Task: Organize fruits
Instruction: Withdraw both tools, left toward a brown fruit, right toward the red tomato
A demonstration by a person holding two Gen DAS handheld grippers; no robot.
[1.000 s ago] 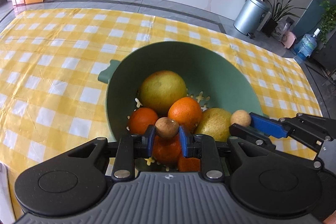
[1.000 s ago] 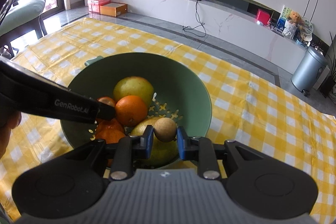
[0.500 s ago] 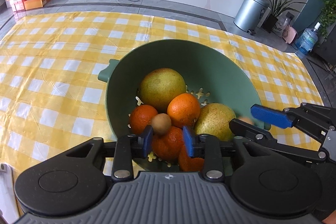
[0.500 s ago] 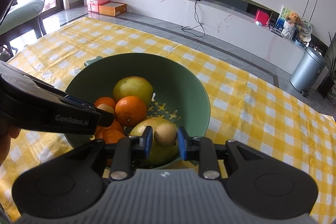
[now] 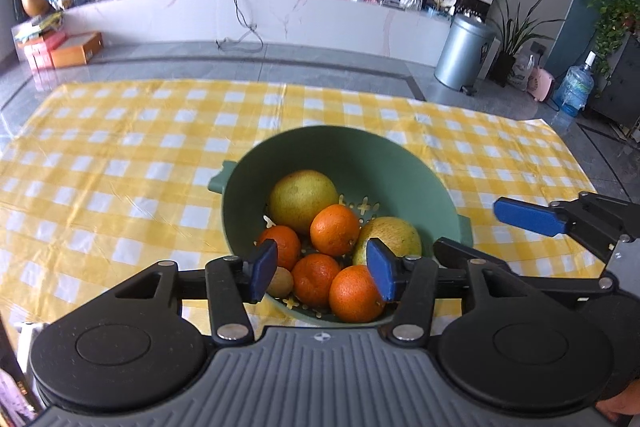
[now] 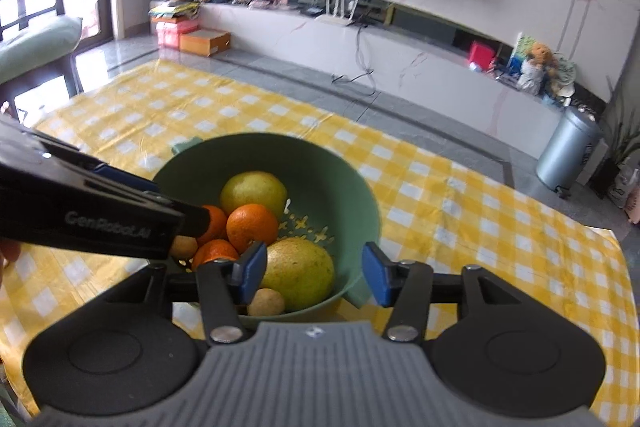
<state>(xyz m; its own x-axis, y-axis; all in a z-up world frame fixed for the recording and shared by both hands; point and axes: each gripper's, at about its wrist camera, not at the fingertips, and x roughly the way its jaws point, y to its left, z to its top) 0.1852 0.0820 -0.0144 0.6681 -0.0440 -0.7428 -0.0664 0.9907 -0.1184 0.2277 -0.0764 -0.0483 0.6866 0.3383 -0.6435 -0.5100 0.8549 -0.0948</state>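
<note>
Checked tablecloth: green colander holds four oranges, two pears.

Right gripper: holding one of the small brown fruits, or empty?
Empty. The right gripper is opening, nothing between its pads; the small brown fruit lies in the green bowl.

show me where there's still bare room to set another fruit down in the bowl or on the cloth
In the green colander bowl, only the far wall and perforated floor behind the big yellow-green fruit are bare. Its near half is crowded with oranges. The checked tablecloth is bare left of, beyond and right of the bowl.
</note>
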